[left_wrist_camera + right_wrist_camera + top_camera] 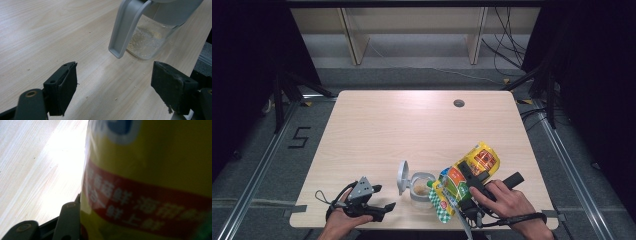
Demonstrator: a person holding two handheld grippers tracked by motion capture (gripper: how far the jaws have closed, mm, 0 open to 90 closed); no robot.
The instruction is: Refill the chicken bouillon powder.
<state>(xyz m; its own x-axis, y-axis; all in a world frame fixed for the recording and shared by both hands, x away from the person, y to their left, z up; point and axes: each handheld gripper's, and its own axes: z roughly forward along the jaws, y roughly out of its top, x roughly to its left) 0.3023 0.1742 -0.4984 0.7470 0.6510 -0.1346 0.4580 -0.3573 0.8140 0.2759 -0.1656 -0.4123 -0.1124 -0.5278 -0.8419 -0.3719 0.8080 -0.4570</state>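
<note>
I see the right gripper (462,192) clamped on the yellow snack bag (467,175) — tilted over the open clear jar (421,187). Left gripper (384,207) rests beside the jar — jaws wide, empty.

Stood near the table's (377,125) front edge, right of its middle: a jar (421,187), hinged lid (402,176) swung open on its left side. Lay inside it, on the bottom: a layer of crumbs (146,40). Scattered on the table just before the jar: loose crumbs. Rested by the front left corner, well left of the jar and apart from it: the left gripper (115,92), jaws wide apart, pointed toward the jar. Hung tilted just right of the jar, mouth over its rim: a snack bag (464,177), clamped in the right gripper (472,182) near the front right corner. Sat near the far edge, toward the right: a cable hole (458,103).
</note>
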